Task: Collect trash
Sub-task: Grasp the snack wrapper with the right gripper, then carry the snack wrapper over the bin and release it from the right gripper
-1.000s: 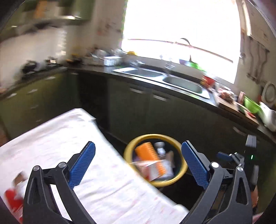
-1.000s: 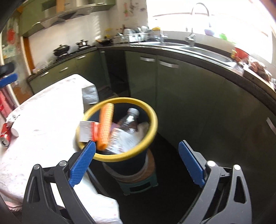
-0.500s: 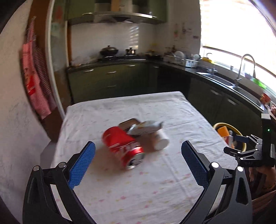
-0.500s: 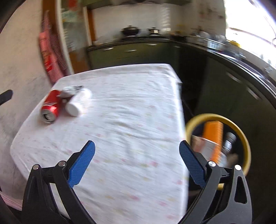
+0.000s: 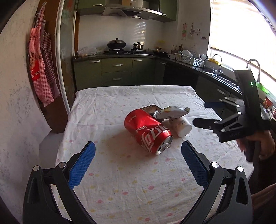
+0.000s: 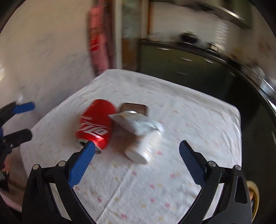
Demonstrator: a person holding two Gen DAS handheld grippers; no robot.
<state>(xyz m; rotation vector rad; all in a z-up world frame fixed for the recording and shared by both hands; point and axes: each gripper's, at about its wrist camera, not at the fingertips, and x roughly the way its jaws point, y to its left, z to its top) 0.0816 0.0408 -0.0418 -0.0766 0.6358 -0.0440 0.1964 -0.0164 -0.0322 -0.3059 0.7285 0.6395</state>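
Bench (image 5: pixel 124 181) carried a white cloth with small pastel flecks, wrinkled, covering the whole top. Kitchen behind it: green cabinets (image 5: pixel 112 72), gas hob with a dark wok (image 5: pixel 116 44), range hood (image 5: pixel 131 10), dish rack (image 5: pixel 189 58) and tap (image 5: pixel 218 60) by a bright window, red checked aprons (image 5: pixel 41 69) hanging on the left wall.

Trash sat clustered mid-bench: dented red cola can (image 5: pixel 149 131) on its side, mouth toward the left camera; white plastic bottle (image 5: pixel 181 125) lying just beside it on the right, touching or nearly so; crumpled white wrapper (image 5: pixel 172 112) lying over both; a shallow metal tin (image 5: pixel 150 108) right behind the can. All untouched.

Left tongs (image 5: pixel 137 162) were wide, empty, above the near part of the bench, short of the can. Right tongs (image 6: pixel 136 161) also wide and empty, with the bottle (image 6: pixel 146 146) between the tips in view, not gripped; can (image 6: pixel 95 124) just off the left tip. Right view was motion-blurred. Yellow bin rim (image 6: pixel 255 198) showed at the lower right edge there.

Versus half a second earlier: the right tongs had swung in from the bench's far side to close over the trash pile; left view had closed in slightly on the can. Pile itself hadn't moved.
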